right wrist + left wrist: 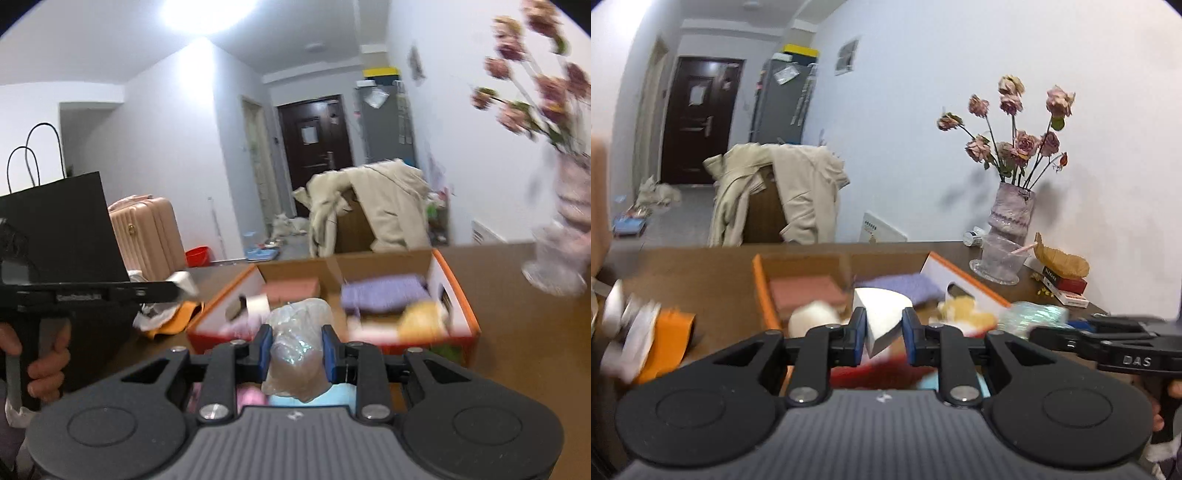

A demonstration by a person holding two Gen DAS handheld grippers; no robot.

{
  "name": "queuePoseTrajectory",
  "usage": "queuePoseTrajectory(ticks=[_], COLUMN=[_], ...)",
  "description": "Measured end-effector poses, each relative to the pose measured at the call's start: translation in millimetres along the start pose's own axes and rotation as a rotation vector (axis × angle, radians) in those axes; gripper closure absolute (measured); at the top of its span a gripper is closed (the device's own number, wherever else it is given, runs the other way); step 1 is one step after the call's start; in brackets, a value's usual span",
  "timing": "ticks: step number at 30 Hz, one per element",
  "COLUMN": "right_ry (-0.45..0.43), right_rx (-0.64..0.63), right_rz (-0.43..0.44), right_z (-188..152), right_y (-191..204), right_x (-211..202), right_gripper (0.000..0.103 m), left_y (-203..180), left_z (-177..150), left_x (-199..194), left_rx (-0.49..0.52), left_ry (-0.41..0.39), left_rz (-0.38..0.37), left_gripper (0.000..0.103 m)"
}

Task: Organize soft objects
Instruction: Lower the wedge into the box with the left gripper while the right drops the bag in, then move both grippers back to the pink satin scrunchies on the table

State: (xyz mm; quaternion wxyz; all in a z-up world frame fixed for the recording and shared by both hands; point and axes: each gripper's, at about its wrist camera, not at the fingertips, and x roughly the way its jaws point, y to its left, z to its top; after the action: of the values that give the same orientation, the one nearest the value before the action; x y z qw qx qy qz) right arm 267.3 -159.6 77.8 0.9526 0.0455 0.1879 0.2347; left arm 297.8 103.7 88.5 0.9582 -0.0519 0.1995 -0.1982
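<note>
Above the orange-rimmed cardboard box [458, 321]: left gripper [884, 334] clamped on a white wedge-shaped sponge [882, 315]. Just before the box's near wall: right gripper [297, 349] clamped on a crinkled clear plastic bag [299, 343]. Inside the box: folded purple cloth [384, 293], pink cloth [291, 286].

A white wedge-shaped foam block [884, 317] is held upright between the blue pads of the left gripper [884, 336], above the open orange-rimmed cardboard box [458, 306]. A crumpled clear plastic-wrapped bundle [297, 350] is clamped in the right gripper [297, 352], near the box's front wall. Inside the box lie a folded purple knit cloth [384, 293], a flat pink pad [293, 286] and a yellow soft item [421, 319] — the last blurred.
</note>
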Motion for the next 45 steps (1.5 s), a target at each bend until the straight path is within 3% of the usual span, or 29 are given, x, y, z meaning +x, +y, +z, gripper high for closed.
queuePoseTrajectory(ticks=[5, 10, 15, 16, 22, 28, 30, 32, 37, 41, 45], right_ry=[0.089, 0.210, 0.246, 0.235, 0.159, 0.031, -0.002, -0.028, -0.057, -0.047, -0.034], right_rx=[-0.037, -0.066, -0.060, -0.054, -0.024, -0.055, -0.075, -0.092, -0.136, -0.139, -0.032], right_rz=[0.012, 0.026, 0.096, 0.104, 0.064, -0.018, -0.043, -0.069, -0.153, -0.206, -0.232], right_z=[33.0, 31.1, 21.1, 21.1, 36.7, 68.1, 73.5, 72.3, 37.6, -10.8, -63.3], right_y=[-15.3, -21.4, -18.0, -20.3, -37.4, -40.9, -36.3, -30.2, -7.9, 11.9, 24.7], right_x=[75.7, 134.6, 156.7, 153.5, 126.9, 65.3, 38.5, 12.0, -47.0, -76.5, -100.4], right_gripper=[0.075, 0.074, 0.061, 0.055, 0.052, 0.052, 0.050, 0.047, 0.040, 0.035, 0.031], left_y=[-2.1, 6.3, 17.1, 20.0, 21.6, 0.1, -11.4, -26.1, -58.1, -83.1, -84.8], left_z=[33.6, 47.7, 41.5, 39.5, 43.7, 55.7, 53.6, 45.9, -1.7, -52.5, -93.2], left_x=[80.1, 162.9, 210.9, 211.3, 178.1, 102.0, 70.8, 37.5, -31.6, -57.3, -81.0], left_rx=[0.030, 0.010, -0.021, -0.033, -0.030, 0.021, 0.052, 0.081, 0.160, 0.204, 0.120], left_ry=[0.078, 0.181, 0.260, 0.259, 0.206, 0.107, 0.063, 0.011, -0.039, 0.028, 0.050], left_rz=[0.013, 0.022, 0.067, 0.069, 0.092, 0.103, 0.117, 0.135, 0.132, 0.102, 0.055], left_gripper=[0.081, 0.080, 0.067, 0.058, 0.054, 0.047, 0.041, 0.028, 0.008, 0.007, 0.007])
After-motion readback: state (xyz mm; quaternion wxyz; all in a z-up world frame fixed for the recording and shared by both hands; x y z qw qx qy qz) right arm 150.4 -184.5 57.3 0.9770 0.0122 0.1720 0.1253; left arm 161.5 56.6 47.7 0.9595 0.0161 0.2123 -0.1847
